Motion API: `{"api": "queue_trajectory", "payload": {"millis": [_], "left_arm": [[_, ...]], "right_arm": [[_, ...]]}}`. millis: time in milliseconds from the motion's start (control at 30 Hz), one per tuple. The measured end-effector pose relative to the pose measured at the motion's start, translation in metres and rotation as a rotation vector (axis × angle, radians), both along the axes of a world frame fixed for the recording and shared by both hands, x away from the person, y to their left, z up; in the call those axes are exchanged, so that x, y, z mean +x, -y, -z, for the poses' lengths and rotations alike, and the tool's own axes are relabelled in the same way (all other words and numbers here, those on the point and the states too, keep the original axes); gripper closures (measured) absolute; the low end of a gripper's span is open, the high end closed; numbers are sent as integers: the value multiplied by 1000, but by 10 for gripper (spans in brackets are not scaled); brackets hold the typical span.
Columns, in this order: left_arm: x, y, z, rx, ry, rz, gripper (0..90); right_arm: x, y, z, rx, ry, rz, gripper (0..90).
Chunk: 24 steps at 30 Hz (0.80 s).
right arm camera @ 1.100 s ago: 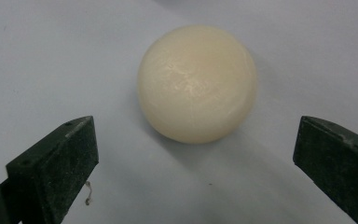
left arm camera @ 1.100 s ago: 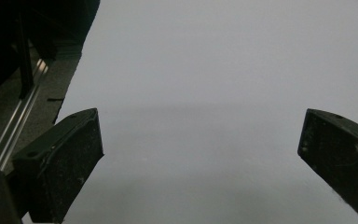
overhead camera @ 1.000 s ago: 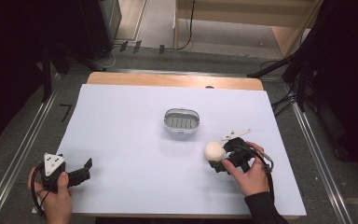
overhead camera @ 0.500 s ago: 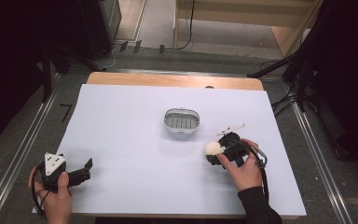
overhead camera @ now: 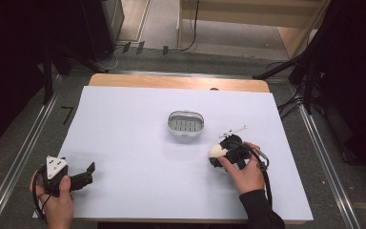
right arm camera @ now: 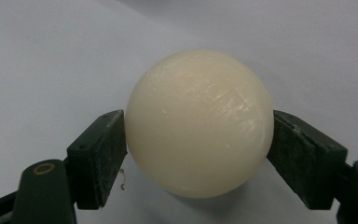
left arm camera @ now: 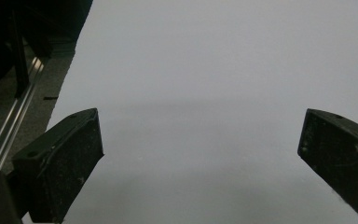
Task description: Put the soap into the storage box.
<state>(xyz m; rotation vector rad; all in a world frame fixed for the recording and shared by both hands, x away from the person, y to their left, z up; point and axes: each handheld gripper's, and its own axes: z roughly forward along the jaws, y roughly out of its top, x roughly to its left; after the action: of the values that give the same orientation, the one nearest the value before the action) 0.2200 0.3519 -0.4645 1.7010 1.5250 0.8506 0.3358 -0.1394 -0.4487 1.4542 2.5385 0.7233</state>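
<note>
Closing around a smooth cream-white ball (right arm camera: 198, 122), the right gripper (overhead camera: 225, 153) has both black jaws touching its sides; the ball sits on the pale lilac table sheet (overhead camera: 133, 138), just right of centre and near a small grey oval slotted dish (overhead camera: 186, 124). Far left, the left gripper (overhead camera: 78, 174) rests with jaws spread wide, holding nothing.

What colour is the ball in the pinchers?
Creamy white, plain and glossy. The ball shows best in the right gripper view.

Lab — railed test table (overhead camera: 124, 124), cables (overhead camera: 286, 102).
</note>
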Motion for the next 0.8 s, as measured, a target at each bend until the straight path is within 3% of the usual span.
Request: {"api": "queue_trajectory", "payload": {"millis": [800], "left_arm": [[0,0,0,-4,0,0,4]], "right_arm": [[3,-3,-3,-57,4,-4,245]]}}
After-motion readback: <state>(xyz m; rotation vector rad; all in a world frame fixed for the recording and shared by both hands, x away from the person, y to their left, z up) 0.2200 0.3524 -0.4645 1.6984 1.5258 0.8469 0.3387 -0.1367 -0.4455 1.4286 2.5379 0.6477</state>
